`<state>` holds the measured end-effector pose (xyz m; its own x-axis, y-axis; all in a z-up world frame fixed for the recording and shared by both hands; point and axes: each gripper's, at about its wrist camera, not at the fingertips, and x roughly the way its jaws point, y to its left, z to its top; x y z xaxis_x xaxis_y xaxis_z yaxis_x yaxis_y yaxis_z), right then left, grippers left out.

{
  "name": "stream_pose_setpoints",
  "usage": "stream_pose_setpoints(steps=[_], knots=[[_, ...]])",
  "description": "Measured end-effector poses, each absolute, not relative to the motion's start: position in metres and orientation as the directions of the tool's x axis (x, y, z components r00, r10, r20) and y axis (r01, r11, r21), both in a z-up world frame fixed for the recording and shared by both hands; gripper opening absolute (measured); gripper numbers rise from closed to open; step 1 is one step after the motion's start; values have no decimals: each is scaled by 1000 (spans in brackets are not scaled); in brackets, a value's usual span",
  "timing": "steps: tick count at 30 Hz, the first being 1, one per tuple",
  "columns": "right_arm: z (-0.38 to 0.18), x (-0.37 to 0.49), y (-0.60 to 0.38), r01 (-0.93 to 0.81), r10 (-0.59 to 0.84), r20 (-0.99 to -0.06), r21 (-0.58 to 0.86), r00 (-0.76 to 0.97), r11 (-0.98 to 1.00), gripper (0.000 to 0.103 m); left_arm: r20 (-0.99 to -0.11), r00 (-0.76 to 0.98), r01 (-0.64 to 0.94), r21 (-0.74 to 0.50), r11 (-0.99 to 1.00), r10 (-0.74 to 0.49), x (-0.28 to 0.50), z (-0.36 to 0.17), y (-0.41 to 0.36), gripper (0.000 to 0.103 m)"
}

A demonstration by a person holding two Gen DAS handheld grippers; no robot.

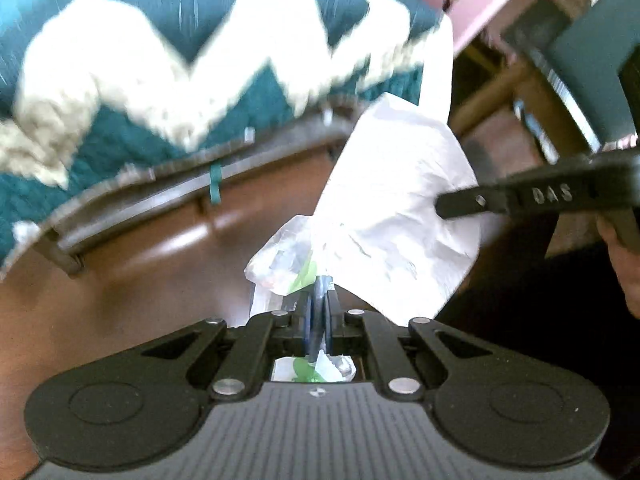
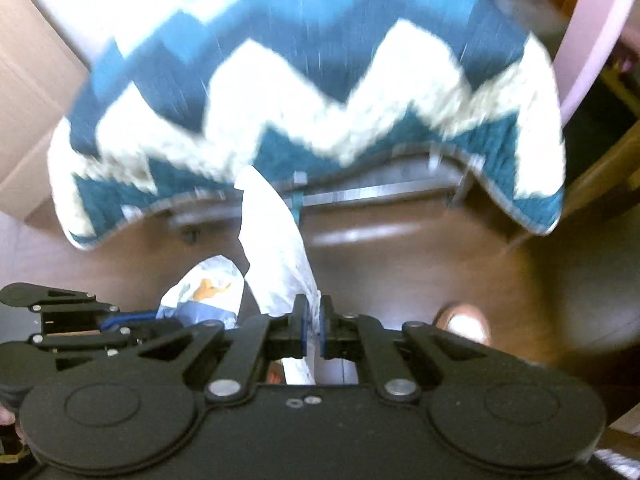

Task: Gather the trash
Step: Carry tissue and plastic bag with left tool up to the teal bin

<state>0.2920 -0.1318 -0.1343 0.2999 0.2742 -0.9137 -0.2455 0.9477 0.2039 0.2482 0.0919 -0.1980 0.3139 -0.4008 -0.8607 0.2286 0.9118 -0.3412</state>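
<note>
— Trash: white paper sheet pinched in right gripper, crinkly plastic wrapper clamped in left gripper. Both hanging clear above brown floor, in front of teal zigzag blanket.

— Advice for the carry?

— Keep both jaws squeezed tight; thin, slippery stuff, likely to slide out. Move smoothly, no jerks. Hold grippers apart so sheet doesn't snag on the other tool.

— Bin?

— Not visible anywhere. Find it first, then release low over the opening.
</note>
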Motion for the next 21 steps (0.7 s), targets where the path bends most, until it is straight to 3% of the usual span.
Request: stream_pose_setpoints(steps=[10,21], knots=[[8,264,-187,-289,290,-779,146,556,946,4,-715,598,210,-297,932,-363,232,-64,57,6],[167,243,-283,-228,219,-574,58,789,972,4,-582,720,278,-259,925,-379,227,55,-10,6]])
